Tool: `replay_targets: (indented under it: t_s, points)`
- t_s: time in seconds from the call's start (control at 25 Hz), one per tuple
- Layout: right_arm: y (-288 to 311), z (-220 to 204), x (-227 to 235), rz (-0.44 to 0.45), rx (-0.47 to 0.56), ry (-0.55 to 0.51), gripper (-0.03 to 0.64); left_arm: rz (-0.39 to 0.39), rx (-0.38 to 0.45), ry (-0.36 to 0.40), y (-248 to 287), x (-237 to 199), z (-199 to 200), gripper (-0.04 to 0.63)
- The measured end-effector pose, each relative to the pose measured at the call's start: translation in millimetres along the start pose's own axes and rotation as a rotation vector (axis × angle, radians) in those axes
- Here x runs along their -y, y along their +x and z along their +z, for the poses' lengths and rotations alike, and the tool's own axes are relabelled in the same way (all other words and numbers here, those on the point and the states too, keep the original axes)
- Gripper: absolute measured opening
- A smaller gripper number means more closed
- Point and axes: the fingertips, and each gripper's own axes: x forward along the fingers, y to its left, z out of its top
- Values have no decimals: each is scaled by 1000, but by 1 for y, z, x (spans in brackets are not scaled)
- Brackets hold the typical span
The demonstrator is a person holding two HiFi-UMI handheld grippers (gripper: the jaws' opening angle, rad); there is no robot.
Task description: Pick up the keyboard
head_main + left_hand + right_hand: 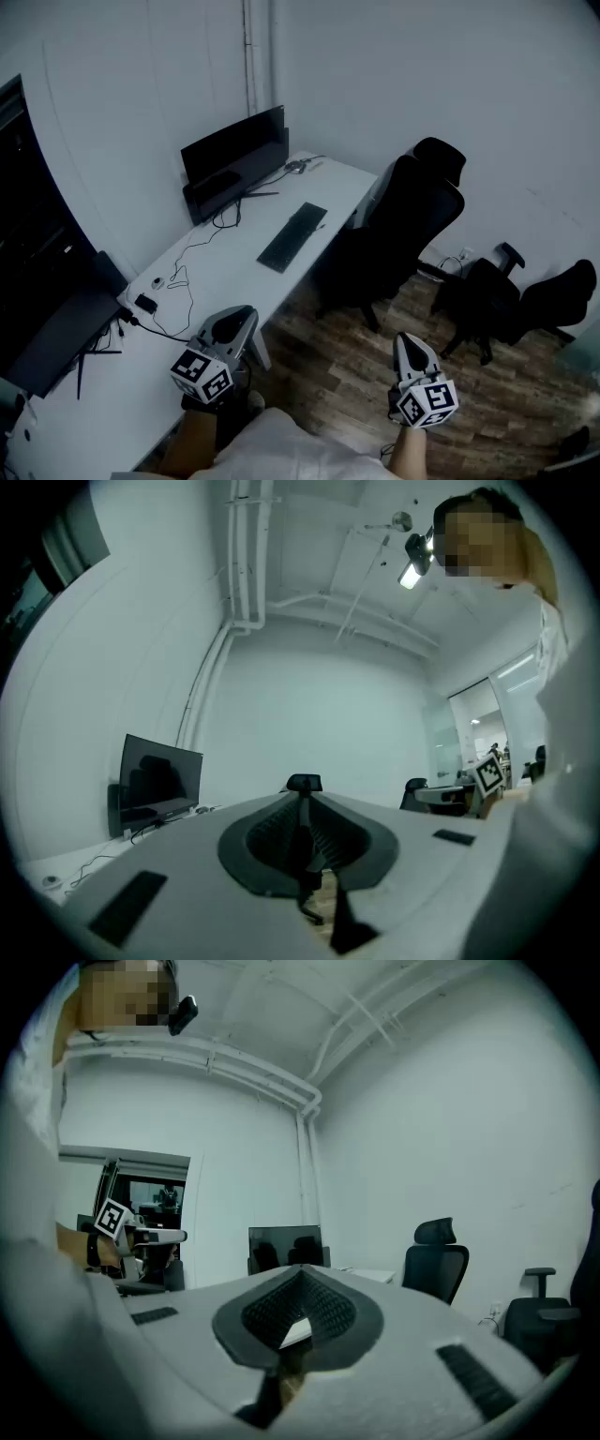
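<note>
A dark keyboard (292, 236) lies flat on the long white desk (225, 281), near its front edge and in front of a black monitor (234, 159). My left gripper (242, 315) is held level over the desk's near part, well short of the keyboard, jaws shut with nothing between them. My right gripper (407, 343) hangs over the wooden floor to the right of the desk, also shut and empty. In the left gripper view the shut jaws point toward a chair's headrest (303, 783); the monitor (159, 780) shows at left. The keyboard is hidden in both gripper views.
A black office chair (403, 225) stands close to the desk's right side, and two more chairs (525, 300) stand further right. Cables and a small adapter (145, 303) lie on the desk's near part. A second dark monitor (66, 328) sits at the near left.
</note>
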Motion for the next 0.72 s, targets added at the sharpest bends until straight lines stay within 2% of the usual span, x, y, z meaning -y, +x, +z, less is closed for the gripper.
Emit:
replay_targets:
  t_s: [0.36, 0.72]
  points:
    - [-3, 3, 5, -9, 5, 3, 0, -15, 23, -19, -1, -3, -11, 34]
    - [-11, 3, 11, -12, 23, 22, 2, -22, 10, -17, -3, 7, -13, 34]
